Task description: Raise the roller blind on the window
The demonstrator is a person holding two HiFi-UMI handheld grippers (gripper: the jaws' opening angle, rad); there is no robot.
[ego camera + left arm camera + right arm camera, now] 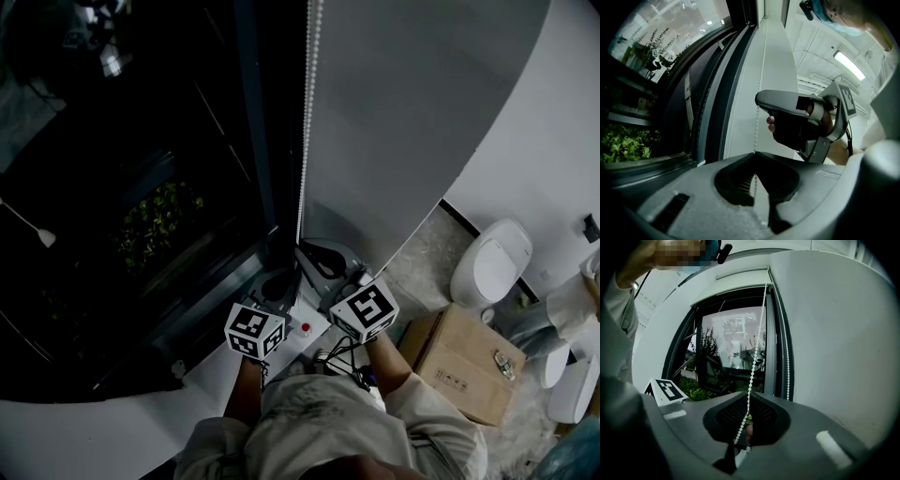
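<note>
At the dark glass window (141,187): two grippers set on the blind's cord.
The left gripper (756,155) and right gripper (747,397) are each clenched on the white beaded plastic chain (757,343), close together, probably so the pull is shared. The smooth, flat grey fabric roller blind (403,122) hangs just right of the chain.

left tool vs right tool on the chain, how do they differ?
The right tool grips the chain higher up; the left tool grips below it. In the head view the left tool reaches in from the chain's left, the right tool from its right. Shared: both are shut on the chain.
</note>
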